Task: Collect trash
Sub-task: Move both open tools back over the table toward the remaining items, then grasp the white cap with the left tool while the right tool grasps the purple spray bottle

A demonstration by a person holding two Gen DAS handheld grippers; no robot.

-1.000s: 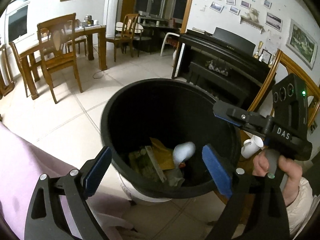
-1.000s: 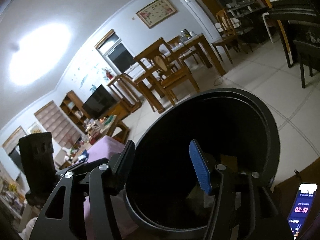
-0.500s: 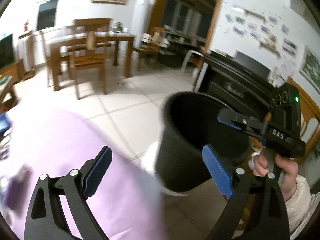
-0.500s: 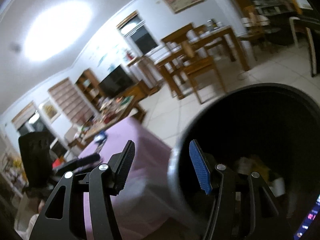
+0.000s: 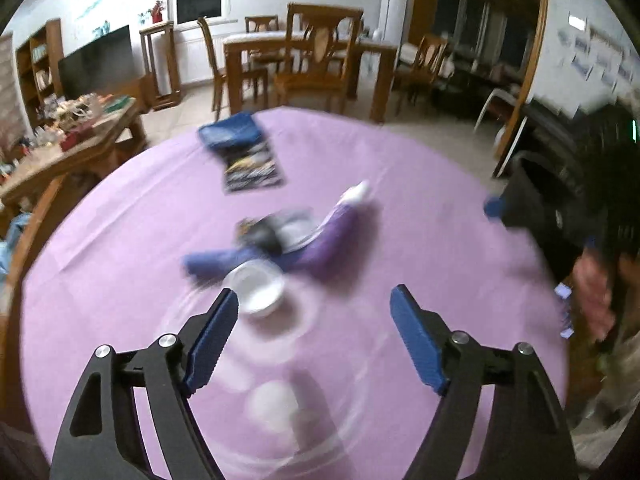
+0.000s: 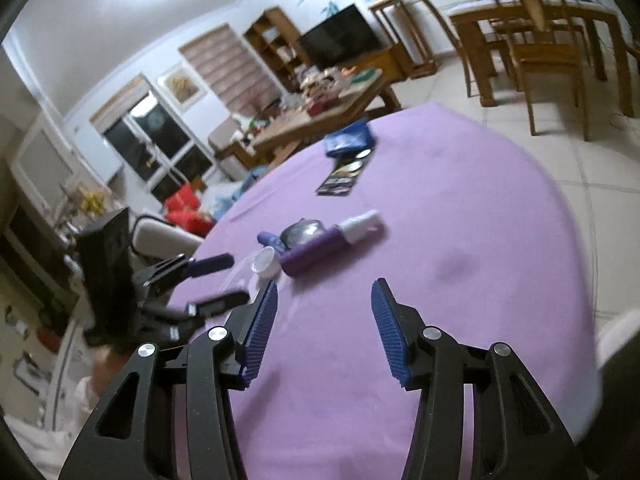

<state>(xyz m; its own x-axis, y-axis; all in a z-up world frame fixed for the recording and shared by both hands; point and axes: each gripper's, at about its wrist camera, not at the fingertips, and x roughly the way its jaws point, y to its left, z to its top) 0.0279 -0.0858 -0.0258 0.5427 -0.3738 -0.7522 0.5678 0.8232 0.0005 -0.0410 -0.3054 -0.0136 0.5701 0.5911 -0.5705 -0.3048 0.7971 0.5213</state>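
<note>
Bin gone, purple table (image 5: 400, 208) ahead | left gripper (image 5: 314, 334) fingers spread, empty | right gripper (image 6: 324, 330) same

On the round purple-clothed desk (image 6: 460, 280), a small white plastic cup (image 6: 265, 263) lies nearest, touching a purple tube with a white cap (image 6: 328, 242). Farther back lie a dark glossy booklet (image 6: 342, 176) and, behind it, a blue packet (image 6: 349, 139).

Right tongs (image 6: 324, 328) hang open above the purple tablecloth (image 6: 460, 260), near a purple bottle (image 6: 320, 248).
</note>
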